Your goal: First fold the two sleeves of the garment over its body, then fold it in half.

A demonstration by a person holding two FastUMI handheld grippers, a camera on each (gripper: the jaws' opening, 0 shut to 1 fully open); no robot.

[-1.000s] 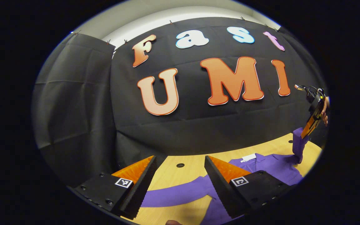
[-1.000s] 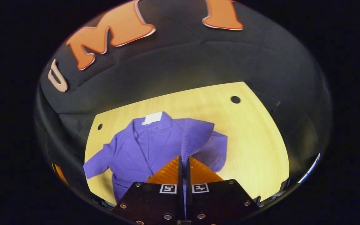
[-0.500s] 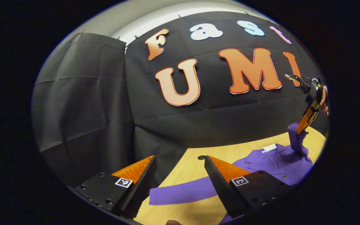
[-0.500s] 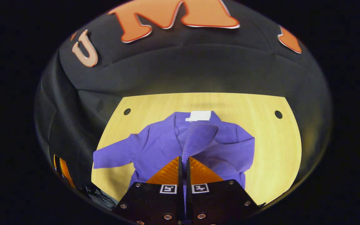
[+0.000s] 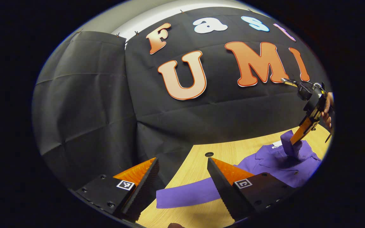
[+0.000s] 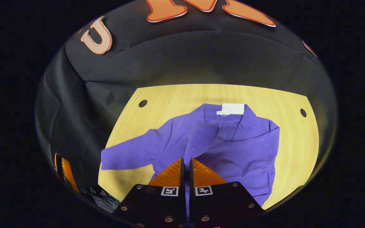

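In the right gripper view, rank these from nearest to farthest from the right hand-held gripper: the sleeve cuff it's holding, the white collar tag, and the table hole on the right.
From the right hand-held gripper:
1. Sleeve cuff, pinched between its fingers.
2. White collar tag, at the neckline beyond.
3. Table hole, far right.

On the table [image 6: 290, 152] the garment [image 6: 233, 152] lies collar toward twelve o'clock. One sleeve [image 6: 128, 156] stretches out toward nine o'clock; the other sleeve [image 6: 201, 141] lies across the body, lifted at six o'clock. Table holes sit at ten and two.
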